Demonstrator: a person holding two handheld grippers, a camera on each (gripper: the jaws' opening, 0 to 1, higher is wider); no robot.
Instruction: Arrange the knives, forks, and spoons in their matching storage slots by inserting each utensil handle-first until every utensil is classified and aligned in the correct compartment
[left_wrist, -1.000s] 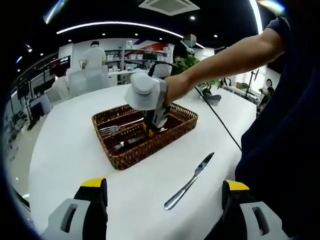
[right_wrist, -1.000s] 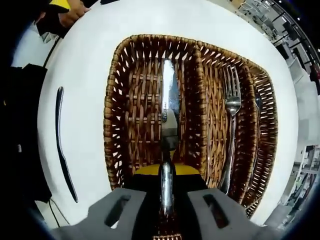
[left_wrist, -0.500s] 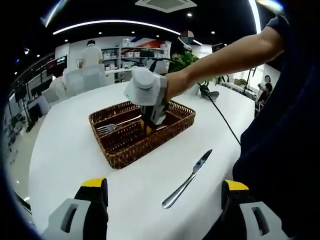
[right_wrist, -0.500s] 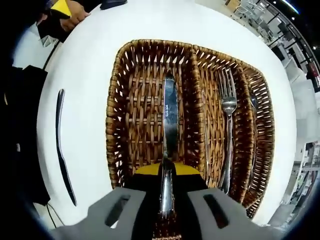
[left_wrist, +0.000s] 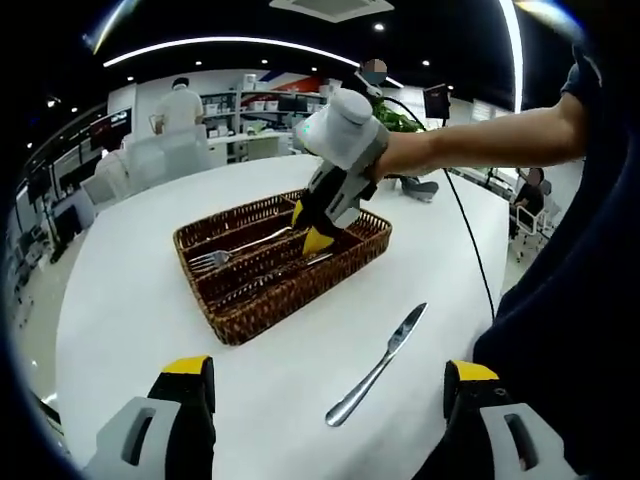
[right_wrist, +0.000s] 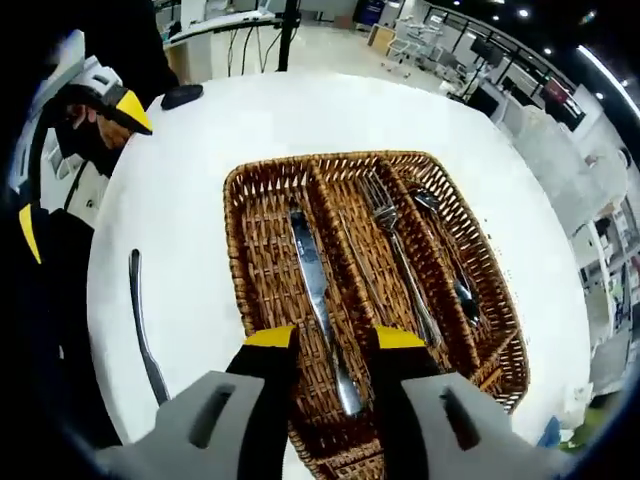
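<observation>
Right gripper (right_wrist: 325, 345): jaws parted and gripping nothing, raised above the near end of the wicker basket (right_wrist: 235, 260). In the left gripper view the same tool (left_wrist: 318, 222) hangs over the basket's (left_wrist: 240, 318) far side, held on a bare forearm (left_wrist: 480, 135), its yellow tips pointing down at the compartments.

Basket contents, right gripper view: three lengthwise compartments. One knife (right_wrist: 318, 300) lies flat in the compartment nearest the table's left edge, its handle end between the open jaws and clear of both. One fork (right_wrist: 398, 250) lies in the middle compartment, tines toward the far end. One spoon (right_wrist: 450, 268) lies in the third compartment; its bowl end cannot be made out clearly.

Second knife (right_wrist: 142, 330): on the bare white table (right_wrist: 190, 170), beside the basket's knife-side wall, apart from it and roughly parallel to it. In the left gripper view this knife (left_wrist: 378, 365) lies between the basket and the table's near edge.

Left gripper (left_wrist: 325, 415): jaws wide apart, holding nothing, low over the table's near edge, well apart from the loose knife.
</observation>
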